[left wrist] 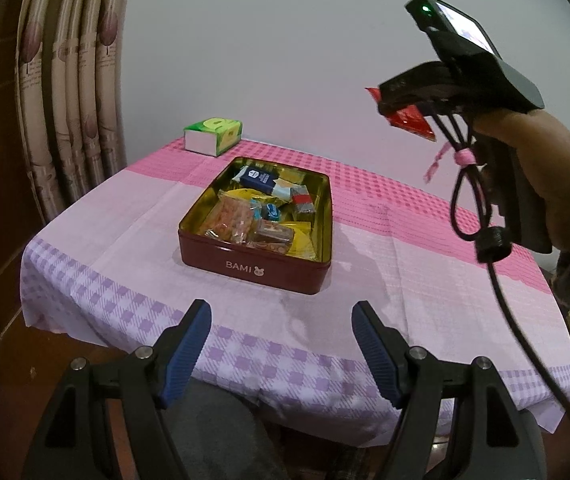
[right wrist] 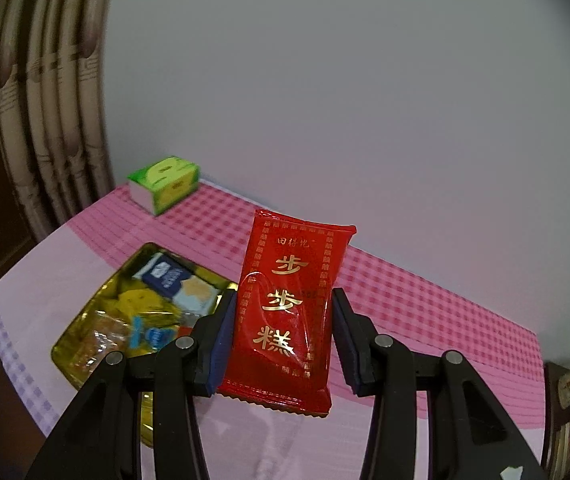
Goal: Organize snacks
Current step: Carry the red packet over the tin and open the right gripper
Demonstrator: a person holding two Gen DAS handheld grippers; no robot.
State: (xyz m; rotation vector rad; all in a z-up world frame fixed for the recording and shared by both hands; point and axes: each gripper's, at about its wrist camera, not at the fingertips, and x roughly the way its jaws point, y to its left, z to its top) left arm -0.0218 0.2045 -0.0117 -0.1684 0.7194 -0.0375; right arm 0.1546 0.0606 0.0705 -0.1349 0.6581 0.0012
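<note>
A dark red tin (left wrist: 253, 266) marked BAMI, gold inside, sits on the table and holds several wrapped snacks (left wrist: 257, 212). It also shows in the right wrist view (right wrist: 85, 320). My right gripper (right wrist: 281, 338) is shut on a red snack packet (right wrist: 285, 312) with gold characters, held up in the air to the right of and above the tin. That gripper and packet (left wrist: 413, 120) show high at the right of the left wrist view. My left gripper (left wrist: 281, 344) is open and empty, near the table's front edge, in front of the tin.
A green tissue pack (left wrist: 213, 136) lies at the table's far left corner. A pink and lilac checked cloth (left wrist: 405, 280) covers the table. Curtains (left wrist: 69, 92) hang at the left, a plain wall behind. A black cable (left wrist: 517, 320) hangs from the right gripper.
</note>
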